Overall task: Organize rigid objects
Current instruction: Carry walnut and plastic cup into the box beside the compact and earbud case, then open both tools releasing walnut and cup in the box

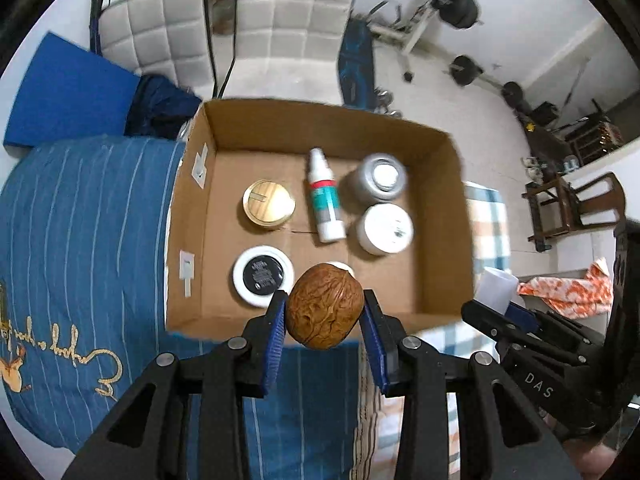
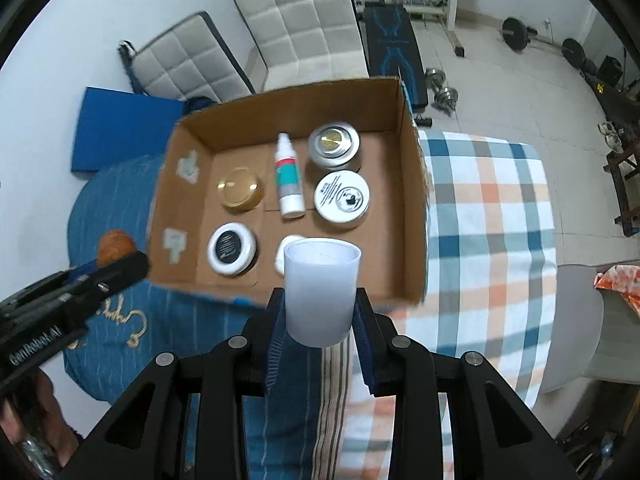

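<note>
My left gripper (image 1: pixel 325 312) is shut on a brown walnut-shaped object (image 1: pixel 325 312), held above the near edge of an open cardboard box (image 1: pixel 436 216). My right gripper (image 2: pixel 320 312) is shut on a white plastic cup (image 2: pixel 320 292), upright, above the box's near wall (image 2: pixel 404 280). In the box lie a gold-lidded jar (image 1: pixel 269 205), a white spray bottle (image 1: pixel 325 196), a silver tin (image 1: pixel 378 178), a white jar (image 1: pixel 385 229) and a black-lidded white jar (image 1: pixel 263 275). A small white item (image 1: pixel 342 267) is mostly hidden behind the walnut. The left gripper with the walnut (image 2: pixel 114 246) shows at the left of the right wrist view.
The box sits on a bed with a blue striped cover (image 1: pixel 88 216) and a plaid sheet (image 2: pixel 488 216). White padded panels (image 1: pixel 288 12) and a blue mat (image 1: pixel 68 96) are behind. Gym weights (image 2: pixel 516 32) and a wooden chair (image 1: pixel 576 208) stand on the tiled floor.
</note>
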Available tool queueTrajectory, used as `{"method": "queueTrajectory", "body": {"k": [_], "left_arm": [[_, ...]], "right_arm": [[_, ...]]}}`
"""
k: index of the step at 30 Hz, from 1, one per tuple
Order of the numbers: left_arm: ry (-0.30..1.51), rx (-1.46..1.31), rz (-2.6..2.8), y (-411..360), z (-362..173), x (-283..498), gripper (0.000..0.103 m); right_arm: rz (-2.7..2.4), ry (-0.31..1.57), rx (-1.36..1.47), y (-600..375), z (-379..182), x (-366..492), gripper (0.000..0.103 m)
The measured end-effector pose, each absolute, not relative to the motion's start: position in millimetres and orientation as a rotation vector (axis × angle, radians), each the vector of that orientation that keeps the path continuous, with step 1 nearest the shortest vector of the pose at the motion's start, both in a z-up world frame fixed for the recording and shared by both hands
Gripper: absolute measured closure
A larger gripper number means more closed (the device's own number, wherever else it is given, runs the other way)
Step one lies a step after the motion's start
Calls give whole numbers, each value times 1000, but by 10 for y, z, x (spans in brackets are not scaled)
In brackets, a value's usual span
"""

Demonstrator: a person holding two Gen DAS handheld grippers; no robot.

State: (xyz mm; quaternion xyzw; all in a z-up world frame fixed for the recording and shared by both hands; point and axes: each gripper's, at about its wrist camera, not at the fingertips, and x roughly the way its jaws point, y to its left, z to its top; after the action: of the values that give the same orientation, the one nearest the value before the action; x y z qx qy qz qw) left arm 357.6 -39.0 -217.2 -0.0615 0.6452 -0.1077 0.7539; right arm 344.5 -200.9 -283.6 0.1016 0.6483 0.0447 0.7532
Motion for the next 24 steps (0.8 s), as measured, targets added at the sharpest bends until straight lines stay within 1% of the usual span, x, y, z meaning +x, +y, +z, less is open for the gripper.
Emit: {"method": "queueTrajectory", "body": {"k": [6, 10, 14, 19, 24], "left_arm": [[1568, -136, -193, -465, -2876, 4122, 70], [1649, -55, -199, -699, -3336, 4189, 70], [1705, -16, -185, -840, -3667, 4235, 70], [1736, -8, -151, -835, -3903, 4351, 69], [1756, -3, -148, -855, -3955, 4433, 69]], "right_arm": [[52, 1554, 185, -2026, -3569, 3973, 69], [19, 1645, 157, -2022, -4022, 4127, 69], [20, 1700, 148, -2000, -4297, 4194, 69], [16, 1743, 108, -1942, -4488, 4254, 69], [10, 1777, 83, -1898, -4624, 4330, 69]]}}
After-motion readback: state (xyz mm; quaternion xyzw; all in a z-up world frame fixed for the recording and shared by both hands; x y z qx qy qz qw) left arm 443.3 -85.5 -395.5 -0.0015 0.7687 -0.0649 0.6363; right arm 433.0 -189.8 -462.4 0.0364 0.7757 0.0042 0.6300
